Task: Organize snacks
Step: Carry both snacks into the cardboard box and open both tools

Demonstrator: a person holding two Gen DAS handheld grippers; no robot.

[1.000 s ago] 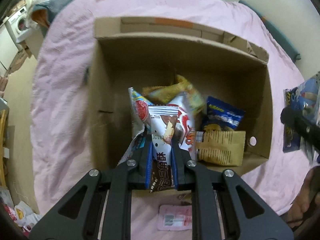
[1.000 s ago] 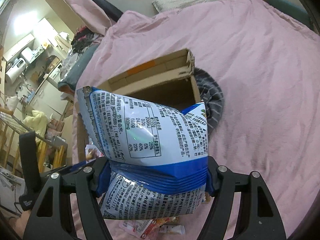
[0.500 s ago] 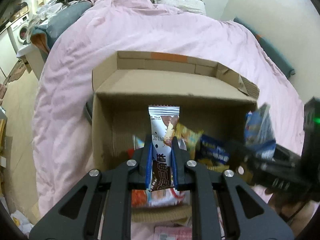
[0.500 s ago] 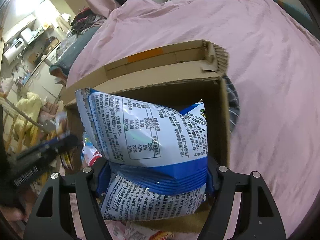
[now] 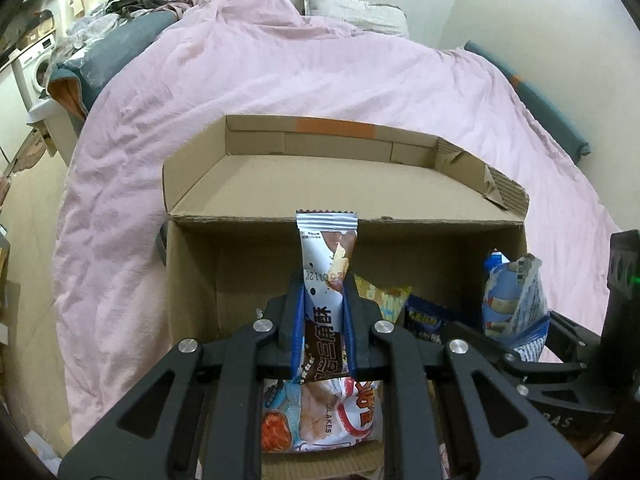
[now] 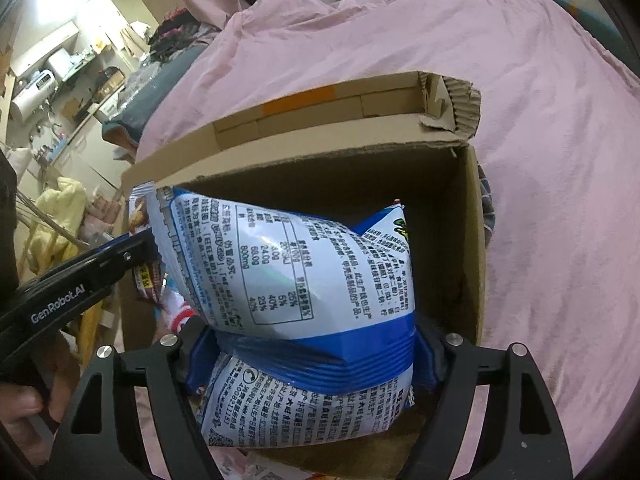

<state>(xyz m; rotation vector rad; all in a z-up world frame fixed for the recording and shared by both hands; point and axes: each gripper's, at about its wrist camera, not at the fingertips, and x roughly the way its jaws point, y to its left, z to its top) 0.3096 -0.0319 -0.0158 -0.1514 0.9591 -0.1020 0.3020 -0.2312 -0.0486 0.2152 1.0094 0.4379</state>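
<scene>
Left wrist view: the left gripper (image 5: 323, 320) is pinching a slim white-and-brown snack bar (image 5: 326, 264) between nearly closed jaws, holding it upright over the open cardboard box (image 5: 200, 272), probably so it can drop in end-first. Its wrapper is showing Chinese characters; a packet below is reading "LAKES".

Right wrist view: the right gripper (image 6: 304, 356) is carrying a puffy blue-and-white bag (image 6: 288, 276) above the box's right side. Its wide jaws have just been opening, pads still touching the creased bag, likely beginning a release. A nutrition table is facing the camera, with "800mg" and "40%"; the other gripper's arm is reading "GenRobot.AI".
</scene>
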